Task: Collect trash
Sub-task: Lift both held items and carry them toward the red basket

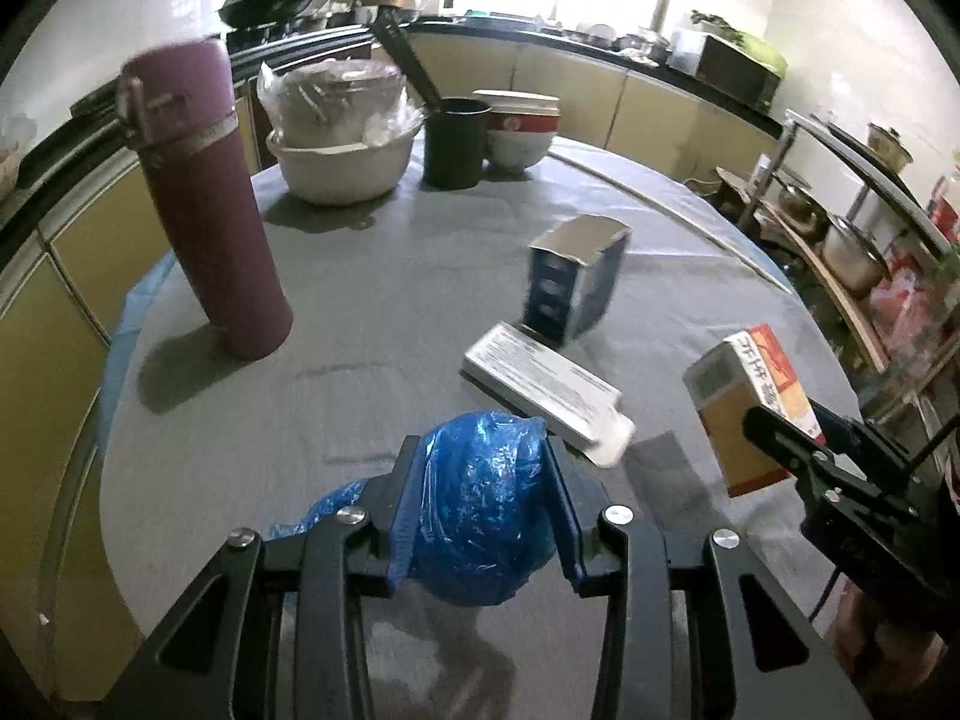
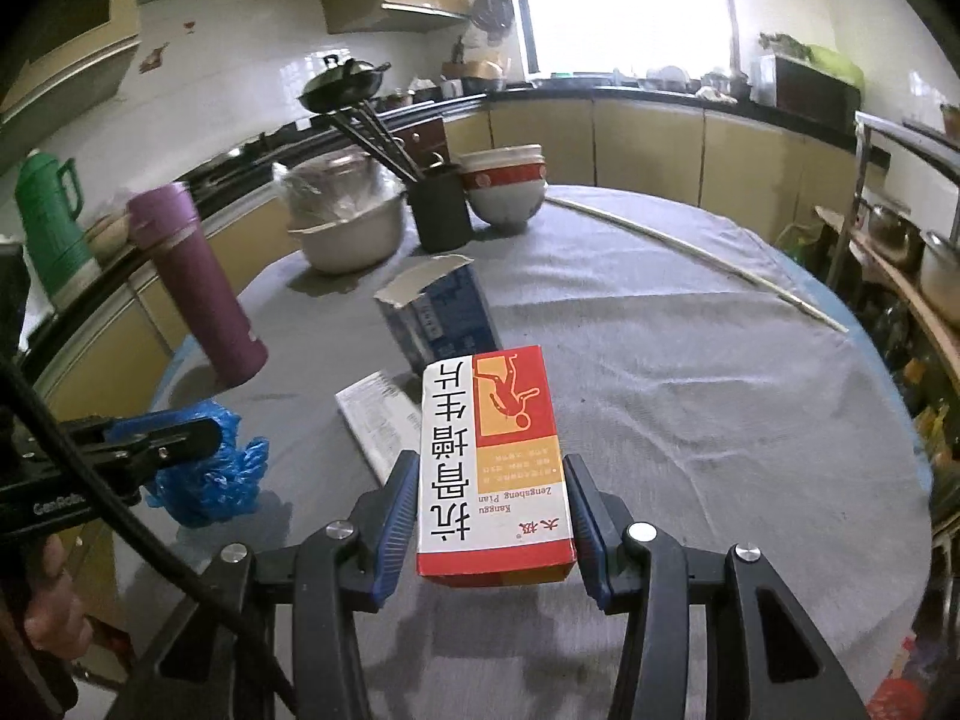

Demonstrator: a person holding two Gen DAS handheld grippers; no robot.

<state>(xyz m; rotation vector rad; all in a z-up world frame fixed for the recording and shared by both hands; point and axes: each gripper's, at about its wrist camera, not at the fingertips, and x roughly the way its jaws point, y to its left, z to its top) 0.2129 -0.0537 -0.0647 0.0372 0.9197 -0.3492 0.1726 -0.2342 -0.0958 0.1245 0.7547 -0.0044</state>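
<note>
Left gripper [image 1: 480, 516] clamped on blue bag [image 1: 480, 510], mouth bunched. Right gripper [image 2: 492, 516] clamped on red box [image 2: 492, 462], held above the table [image 2: 690, 390], right of bag. Risk: box misses the bunched bag mouth (judgement), dropping beside it.

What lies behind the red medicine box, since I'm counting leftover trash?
Behind the red medicine box in the right gripper, a blue carton stands with its flap open, and a flat white box lies on the table. Its far end is covered.
</note>
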